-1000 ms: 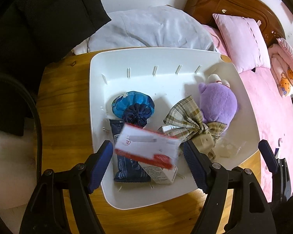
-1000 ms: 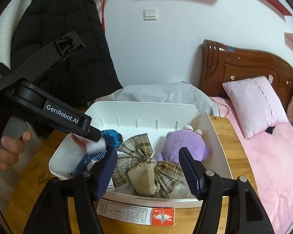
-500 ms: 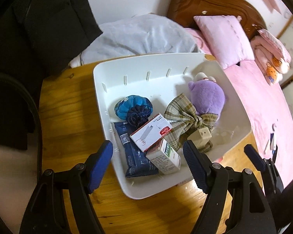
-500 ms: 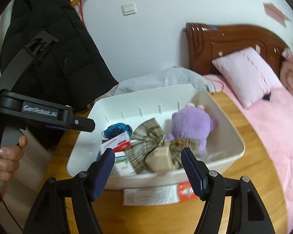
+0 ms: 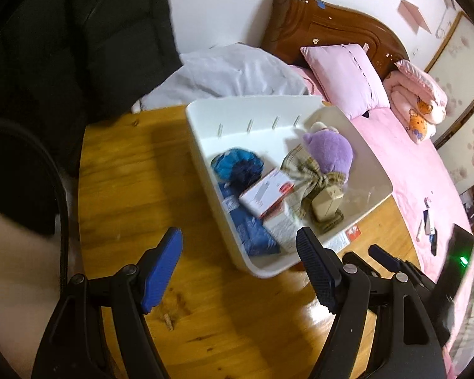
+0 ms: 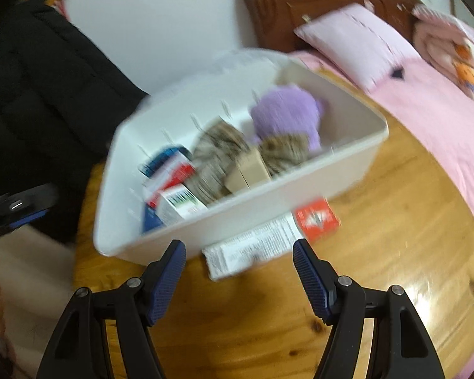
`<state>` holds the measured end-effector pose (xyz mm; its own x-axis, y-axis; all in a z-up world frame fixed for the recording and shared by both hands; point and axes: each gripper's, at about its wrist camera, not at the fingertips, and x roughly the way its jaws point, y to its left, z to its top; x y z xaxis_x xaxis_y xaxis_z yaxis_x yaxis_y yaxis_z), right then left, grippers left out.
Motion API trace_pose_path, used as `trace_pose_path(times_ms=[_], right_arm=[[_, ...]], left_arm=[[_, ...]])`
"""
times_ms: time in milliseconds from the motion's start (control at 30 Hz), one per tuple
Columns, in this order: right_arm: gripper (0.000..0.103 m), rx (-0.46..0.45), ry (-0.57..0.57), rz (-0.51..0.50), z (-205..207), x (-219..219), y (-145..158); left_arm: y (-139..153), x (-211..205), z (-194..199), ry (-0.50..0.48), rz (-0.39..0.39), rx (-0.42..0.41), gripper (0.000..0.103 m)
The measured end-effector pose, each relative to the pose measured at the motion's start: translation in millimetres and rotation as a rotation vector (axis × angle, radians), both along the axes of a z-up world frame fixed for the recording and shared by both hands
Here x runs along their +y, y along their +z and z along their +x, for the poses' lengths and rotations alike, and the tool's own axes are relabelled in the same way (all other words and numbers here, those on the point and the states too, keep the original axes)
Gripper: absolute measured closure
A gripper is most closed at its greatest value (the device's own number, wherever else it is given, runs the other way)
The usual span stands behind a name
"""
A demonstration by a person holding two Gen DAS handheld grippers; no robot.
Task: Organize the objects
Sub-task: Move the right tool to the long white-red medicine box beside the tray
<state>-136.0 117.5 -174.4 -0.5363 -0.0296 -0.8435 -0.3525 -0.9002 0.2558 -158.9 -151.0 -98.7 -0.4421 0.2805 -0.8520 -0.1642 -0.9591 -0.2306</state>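
Observation:
A white bin stands on the round wooden table. It holds a purple plush toy, a plaid bow, a tan box, a blue scrunchie, a blue packet and a red-and-white box on a carton. A flat red-and-white box lies on the table against the bin's front. My left gripper is open and empty at the bin's near corner. My right gripper is open and empty just before the flat box.
A black jacket hangs to the left. A grey-white bundle lies behind the bin. A bed with pink cover, pink pillow and wooden headboard is on the right. The right gripper shows in the left wrist view.
The red-and-white box left my left gripper and now lies in the bin. Both grippers have drawn back from the bin; the right one swung towards the flat box.

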Motion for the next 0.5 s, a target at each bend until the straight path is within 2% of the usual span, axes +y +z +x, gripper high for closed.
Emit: trace_pose_path(times_ms=[233, 500], right_arm=[[0.032, -0.114, -0.083, -0.042, -7, -5, -28], [0.032, -0.158, -0.101, -0.029, -13, -18, -38]], left_arm=[[-24, -20, 21, -0.030, -0.025, -0.088, 0.025], [-49, -30, 50, -0.050, 0.015, -0.208, 0.025]])
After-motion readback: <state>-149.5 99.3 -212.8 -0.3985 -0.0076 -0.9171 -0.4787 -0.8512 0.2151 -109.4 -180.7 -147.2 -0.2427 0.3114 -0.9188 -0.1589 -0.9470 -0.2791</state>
